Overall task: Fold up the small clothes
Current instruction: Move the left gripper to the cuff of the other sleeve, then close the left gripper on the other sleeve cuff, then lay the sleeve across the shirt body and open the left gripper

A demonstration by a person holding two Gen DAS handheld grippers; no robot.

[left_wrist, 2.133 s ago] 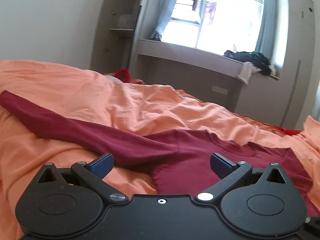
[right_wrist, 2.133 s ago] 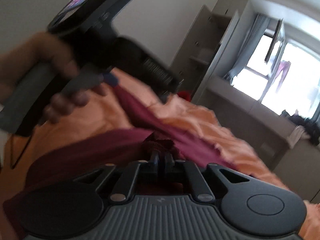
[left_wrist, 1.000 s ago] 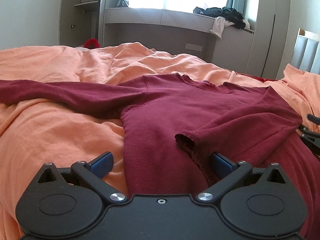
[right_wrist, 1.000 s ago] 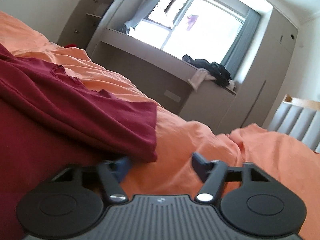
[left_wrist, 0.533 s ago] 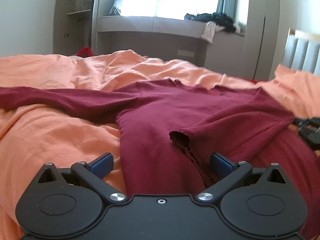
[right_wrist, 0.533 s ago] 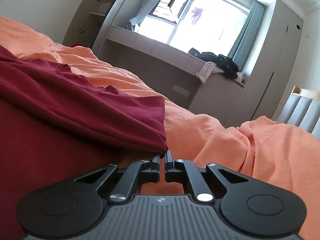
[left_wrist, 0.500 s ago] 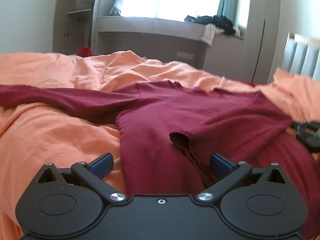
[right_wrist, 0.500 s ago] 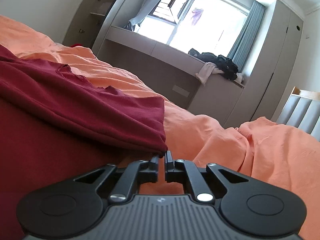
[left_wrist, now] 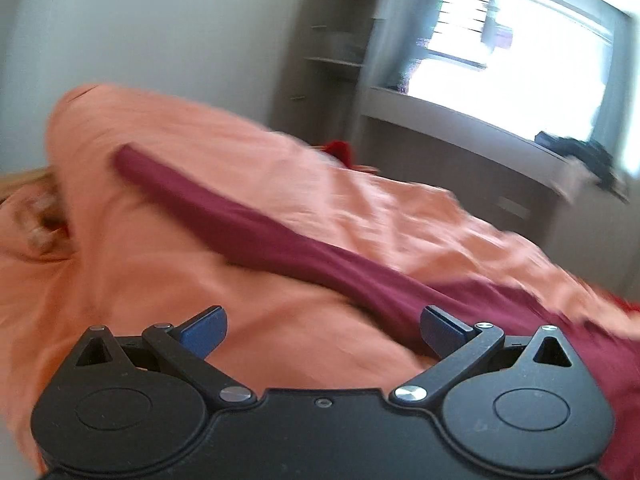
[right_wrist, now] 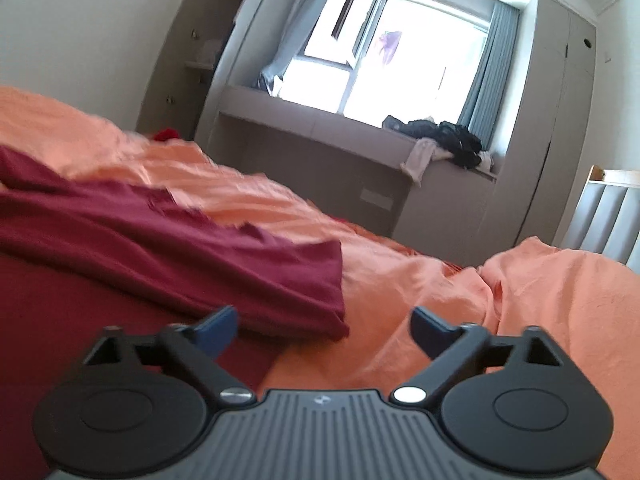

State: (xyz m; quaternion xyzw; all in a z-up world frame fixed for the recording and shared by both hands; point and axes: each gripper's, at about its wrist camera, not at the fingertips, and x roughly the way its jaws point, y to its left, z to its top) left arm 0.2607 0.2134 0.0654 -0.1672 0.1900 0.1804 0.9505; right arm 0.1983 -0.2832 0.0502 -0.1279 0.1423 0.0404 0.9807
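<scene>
Fingers spread wide on both tools, nothing pinched: the left gripper (left_wrist: 322,332) hangs over the orange bedspread (left_wrist: 168,280) beside the maroon top's (right_wrist: 168,264) long sleeve (left_wrist: 256,228), the right gripper (right_wrist: 323,330) at its folded-over edge. I'd call this mid-fold, 1 side turned in; next, that outstretched sleeve needs pinching and bringing across the soft, rumpled body.

Left gripper (left_wrist: 322,330) with jaws spread wide and nothing between its blue fingertips (left_wrist: 204,330), above an orange bedsheet (left_wrist: 248,332). A maroon long sleeve (left_wrist: 256,232) lies stretched diagonally across the sheet, from upper left toward the right fingertip. Background, motion-blurred: bright window (left_wrist: 520,60), window ledge (left_wrist: 460,120) bearing dark clothes (left_wrist: 580,154).
</scene>
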